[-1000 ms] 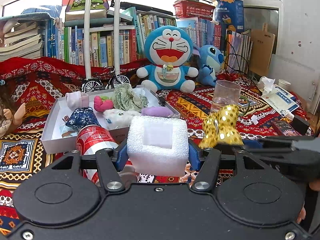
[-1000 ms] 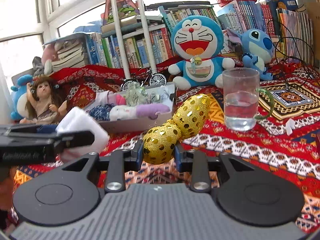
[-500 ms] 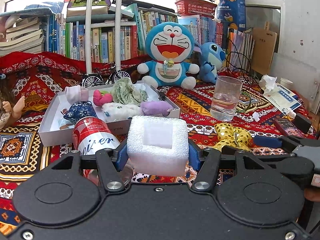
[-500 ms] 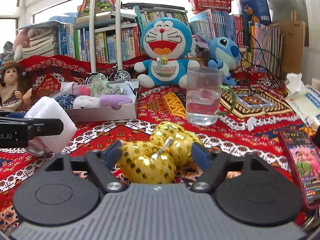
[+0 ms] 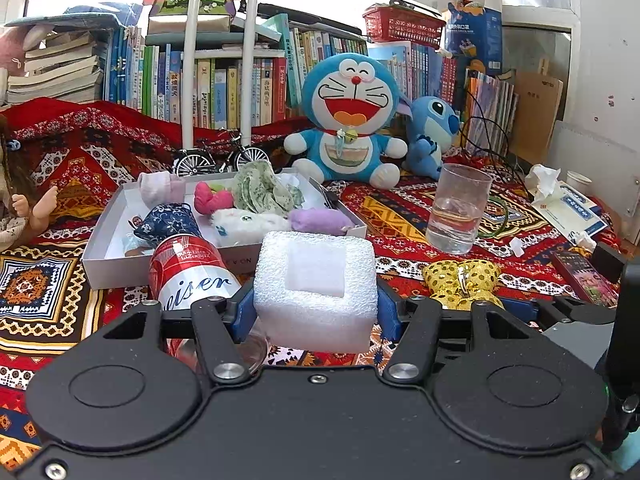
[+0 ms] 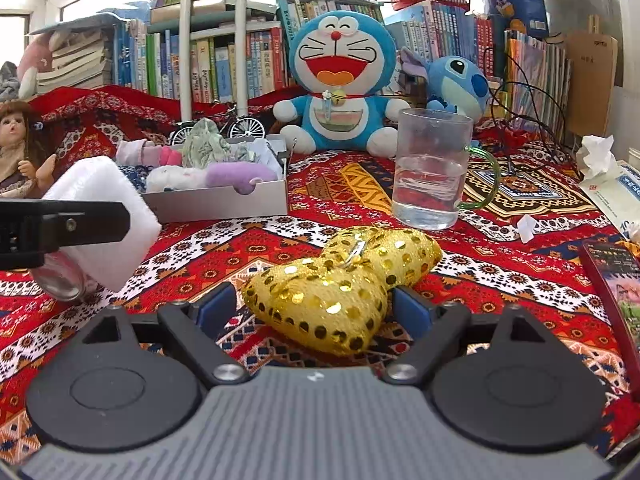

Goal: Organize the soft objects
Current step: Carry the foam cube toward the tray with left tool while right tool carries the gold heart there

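My left gripper (image 5: pixel 316 309) is shut on a white foam block (image 5: pixel 316 276), held just above the patterned cloth. In front of it a white box (image 5: pixel 120 268) holds several soft toys and cloths. A gold sequinned soft toy (image 6: pixel 340 280) lies on the cloth between the jaws of my right gripper (image 6: pixel 310 306). Those jaws stand open, with a gap on each side of the toy. In the left wrist view the gold toy (image 5: pixel 460 280) sits to the right of the foam block. The right wrist view shows the foam block (image 6: pixel 100 188) at the left, near the box (image 6: pixel 224 200).
A red drink can (image 5: pixel 188 268) lies beside the foam block. A glass of water (image 6: pixel 430 168) stands behind the gold toy. Two blue plush toys (image 5: pixel 348 120) (image 5: pixel 430 128) sit before a row of books. A doll (image 5: pixel 16 208) is at the left, tissues (image 5: pixel 568 208) at the right.
My right gripper came down with the gold toy, set it on the cloth and opened its jaws. The left gripper has kept its hold on the foam block.
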